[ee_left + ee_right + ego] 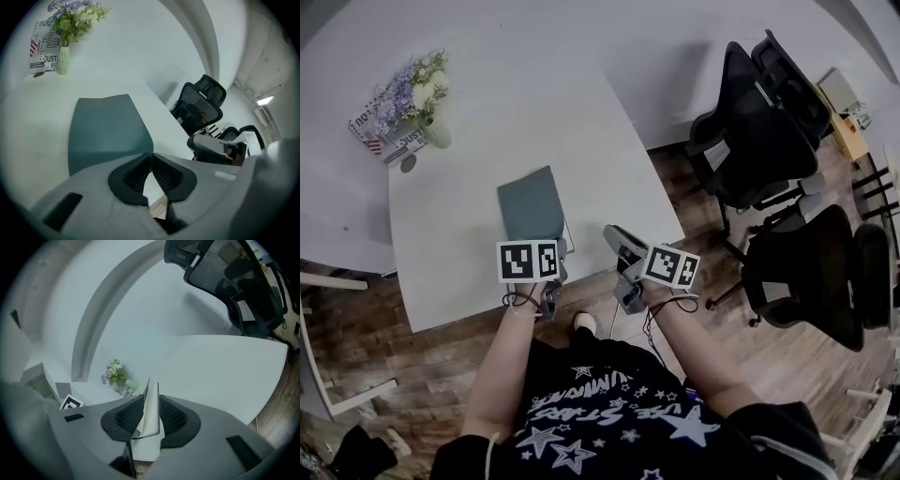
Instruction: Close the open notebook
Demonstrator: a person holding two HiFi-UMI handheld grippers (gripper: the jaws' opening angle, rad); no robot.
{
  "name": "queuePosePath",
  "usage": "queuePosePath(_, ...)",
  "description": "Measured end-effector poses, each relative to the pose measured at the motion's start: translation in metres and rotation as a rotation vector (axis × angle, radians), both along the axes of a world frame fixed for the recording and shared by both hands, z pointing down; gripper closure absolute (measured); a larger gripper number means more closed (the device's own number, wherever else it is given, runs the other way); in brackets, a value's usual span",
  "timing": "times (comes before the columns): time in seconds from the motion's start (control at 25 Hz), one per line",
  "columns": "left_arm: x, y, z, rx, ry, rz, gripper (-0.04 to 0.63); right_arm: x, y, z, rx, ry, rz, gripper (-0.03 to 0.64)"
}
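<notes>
A teal-covered notebook [532, 203] lies flat on the white table [469, 244], cover up, near the front edge; it also fills the middle of the left gripper view [105, 129]. My left gripper [561, 251] hovers at the notebook's near edge, its pads meeting with nothing between them [151, 155]. My right gripper [613, 236] is to the right of the notebook, over the table's front edge. It is shut on a thin white-paged booklet with a dark cover [151, 408], seen edge-on between its pads. I cannot make out that booklet in the head view.
A vase of flowers [422, 103] and a printed card [380, 131] stand at the table's far left corner. Black office chairs [759, 141] [816, 272] stand on the wood floor to the right. The person's shoe [584, 323] is under the table's front edge.
</notes>
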State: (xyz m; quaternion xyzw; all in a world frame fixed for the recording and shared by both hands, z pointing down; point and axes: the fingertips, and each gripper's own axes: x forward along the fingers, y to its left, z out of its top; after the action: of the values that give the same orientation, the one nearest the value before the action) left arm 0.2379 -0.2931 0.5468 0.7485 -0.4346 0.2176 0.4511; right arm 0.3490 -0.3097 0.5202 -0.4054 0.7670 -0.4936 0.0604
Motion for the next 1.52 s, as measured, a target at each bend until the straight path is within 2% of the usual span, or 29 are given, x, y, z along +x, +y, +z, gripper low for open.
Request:
queuePosePath(0.16, 0.013, -0.005, 0.015, -0.028, -0.071, 0.033, 0.549, 0.009, -0.002, 0.007, -0.018, -0.001, 0.011, 0.514)
queuePosePath(0.28, 0.02, -0.005, 0.022, -0.053, -0.093, 0.059, 0.531, 0.015, -0.006, 0.011, -0.032, -0.017, 0.025, 0.514)
queuePosePath(0.44, 0.03, -0.003, 0.032, -0.087, -0.081, 0.085, 0.419, 0.022, -0.013, 0.013, -0.041, -0.025, 0.046, 0.515)
queuePosePath(0.6, 0.035, -0.001, 0.033, -0.077, -0.065, 0.11, 0.39, 0.026, -0.017, 0.016, -0.042, -0.026, 0.061, 0.515)
queuePosePath(0.8, 0.034, 0.0, 0.022, -0.068, 0.03, 0.121, 0.368, 0.021, -0.021, 0.014, -0.03, -0.016, 0.078, 0.515)
queuePosePath(0.96, 0.013, -0.006, -0.001, 0.013, 0.058, 0.127, 0.383, 0.011, -0.022, 0.001, 0.011, 0.016, 0.095, 0.515)
queuePosePath(1.04, -0.004, -0.009, -0.016, 0.078, 0.036, 0.143, 0.416, 0.004, -0.021, -0.01, 0.044, 0.051, 0.102, 0.515)
queuePosePath(1.36, -0.076, 0.004, -0.068, 0.293, -0.092, 0.225, 0.459, -0.038, -0.003, -0.06, 0.205, 0.208, 0.159, 0.552)
queuePosePath(1.52, -0.114, 0.017, -0.093, 0.377, -0.098, 0.224, 0.489, -0.068, 0.011, -0.085, 0.281, 0.292, 0.192, 0.606)
